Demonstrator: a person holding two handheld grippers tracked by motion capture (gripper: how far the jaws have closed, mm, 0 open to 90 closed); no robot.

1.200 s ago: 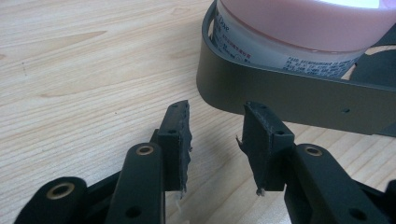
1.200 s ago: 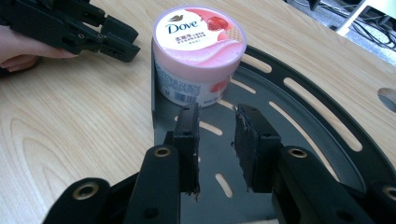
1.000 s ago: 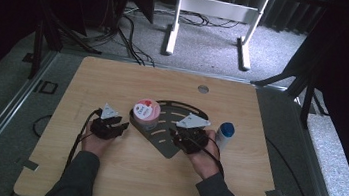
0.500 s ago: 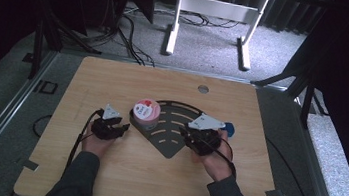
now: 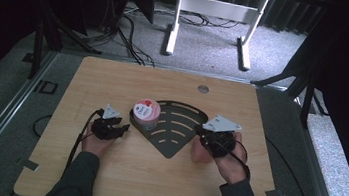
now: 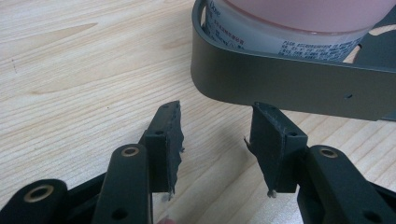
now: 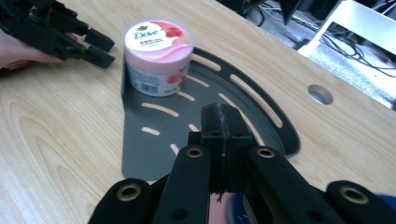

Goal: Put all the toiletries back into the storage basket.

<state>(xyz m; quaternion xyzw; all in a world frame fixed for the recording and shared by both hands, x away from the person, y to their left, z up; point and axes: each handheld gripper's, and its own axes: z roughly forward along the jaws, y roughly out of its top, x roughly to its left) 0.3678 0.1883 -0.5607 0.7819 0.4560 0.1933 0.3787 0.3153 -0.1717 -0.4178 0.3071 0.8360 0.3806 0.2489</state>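
On the wooden surface (image 5: 117,176), near the person's edge, two forearms come in from below, each hand holding one pair of tongs. The left hand (image 5: 95,141) rests low on the wood, palm side down, and points the left tongs (image 5: 122,128) to the right, toward the corner of the dark slotted tray (image 5: 181,129). These tongs stand apart with nothing between them; in the left gripper view their tips (image 6: 217,126) stop just before the tray's low wall (image 6: 289,88), not touching it.

The pink jar (image 5: 146,113) stands upright inside the tray, in the left corner, against the wall. In the right gripper view the jar (image 7: 158,56) shows a pink lid with lettering, and the left tongs (image 7: 95,46) are just beside it, outside the tray.

The right hand (image 5: 229,161) lies at the right edge of the tray, wrist bent a little inward, with the grey three-cornered plate (image 5: 221,124) on top. The right tongs (image 5: 203,134) point left and forward over the tray. They have just been closing and are now pressed together, with nothing between them; in the right gripper view the tips (image 7: 223,122) hang above the slotted floor of the tray (image 7: 154,140). Something blue shows under them at the bottom edge of that view, but what it is I cannot tell.
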